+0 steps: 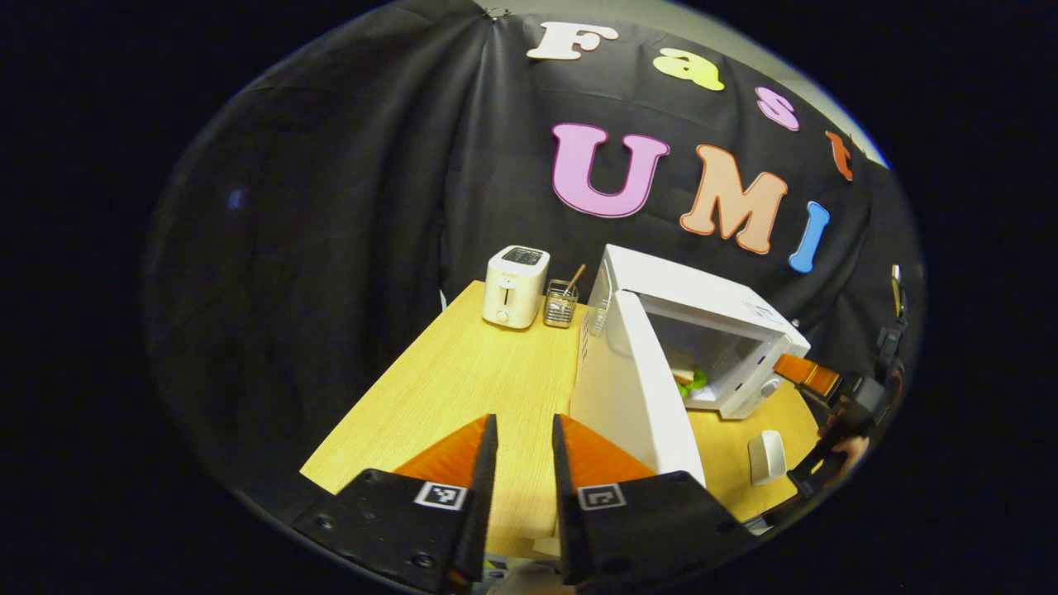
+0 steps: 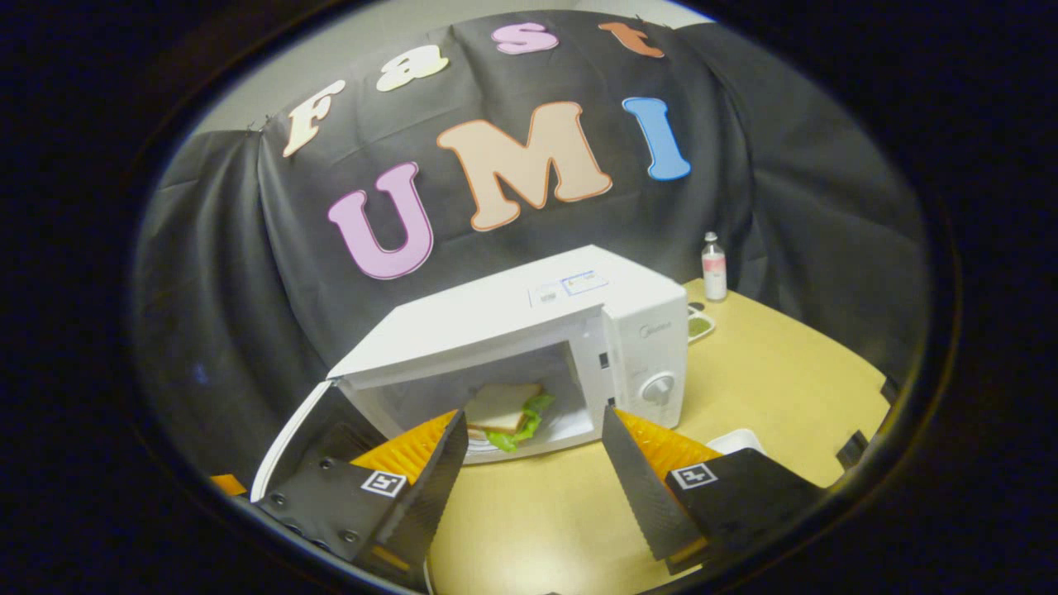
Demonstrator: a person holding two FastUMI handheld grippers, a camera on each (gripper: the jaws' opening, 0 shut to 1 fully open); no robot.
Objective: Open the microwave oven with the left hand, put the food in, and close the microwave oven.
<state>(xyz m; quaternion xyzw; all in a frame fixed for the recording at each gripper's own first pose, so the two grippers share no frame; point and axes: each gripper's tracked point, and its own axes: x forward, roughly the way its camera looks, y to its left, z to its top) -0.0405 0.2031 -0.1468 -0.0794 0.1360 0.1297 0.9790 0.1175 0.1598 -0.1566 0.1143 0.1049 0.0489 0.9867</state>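
The white microwave point(image 1: 711, 302) stands on the wooden table point(image 1: 463, 388) with its door point(image 1: 632, 397) swung wide open. A sandwich with lettuce point(image 2: 506, 415) lies inside the microwave point(image 2: 512, 318) on a plate. My right gripper point(image 2: 533, 430) is open wide just in front of the oven's mouth, with nothing between its fingers. The open door point(image 2: 289, 450) shows at its left. My left gripper point(image 1: 522, 421) hangs open over the table, on the outer side of the door and short of it, holding nothing. The right gripper point(image 1: 814, 376) also shows beyond the oven's front.
A white toaster point(image 1: 514, 285) and a wire holder with a utensil point(image 1: 560, 303) stand at the table's far end. A small white dish point(image 1: 767, 456) lies before the oven. A bottle point(image 2: 713, 266) and a small dish point(image 2: 700, 325) sit beside the microwave.
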